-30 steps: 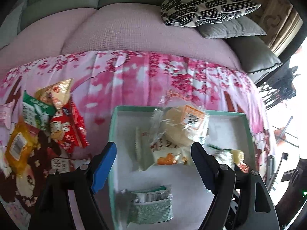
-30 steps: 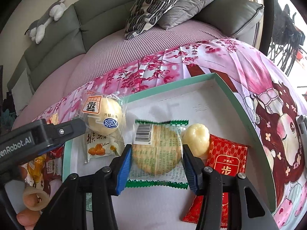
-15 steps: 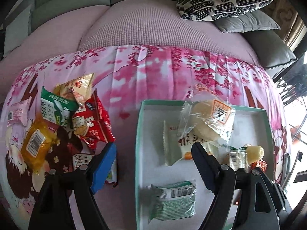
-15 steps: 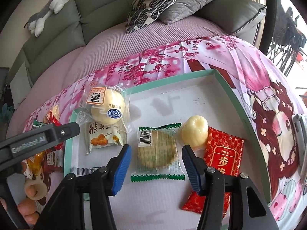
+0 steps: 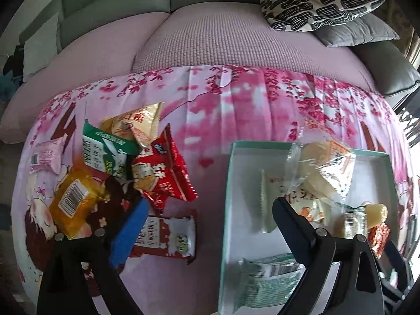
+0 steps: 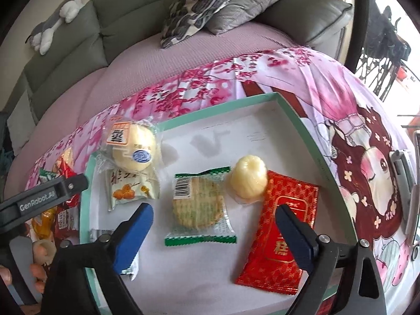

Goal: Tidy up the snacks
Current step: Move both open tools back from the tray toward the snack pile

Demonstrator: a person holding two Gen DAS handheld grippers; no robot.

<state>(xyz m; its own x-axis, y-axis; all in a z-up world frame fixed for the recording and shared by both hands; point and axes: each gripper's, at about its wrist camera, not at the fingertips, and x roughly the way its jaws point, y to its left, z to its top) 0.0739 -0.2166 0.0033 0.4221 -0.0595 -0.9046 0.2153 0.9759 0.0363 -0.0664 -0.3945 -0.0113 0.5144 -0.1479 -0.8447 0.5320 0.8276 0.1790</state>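
Observation:
A teal-rimmed white box (image 6: 302,123) lies on the pink blossom cloth. Inside it a green-edged cracker packet (image 6: 199,207) lies flat between the jaws of my right gripper (image 6: 215,236), which are opening and do not touch it. Beside it are a yellow pastry (image 6: 248,181), a red packet (image 6: 281,236) and a wrapped bun (image 6: 131,147). My left gripper (image 5: 207,223) is opening too and holds nothing. It hangs over the box's left rim (image 5: 227,197) and a red-and-white packet (image 5: 165,236). Loose snacks sit to its left: a green packet (image 5: 105,155), a red packet (image 5: 162,176) and an orange packet (image 5: 73,202).
A pink packet (image 5: 46,155) lies at the cloth's left edge. Behind the cloth is a mauve sofa seat (image 5: 223,39) with a patterned cushion (image 5: 320,0). A hand's fingers (image 6: 39,249) show at the lower left of the right wrist view.
My right gripper let go of the green-edged cracker packet and spread wide; the packet now lies in the box. My left gripper swung left towards the loose snacks and widened.

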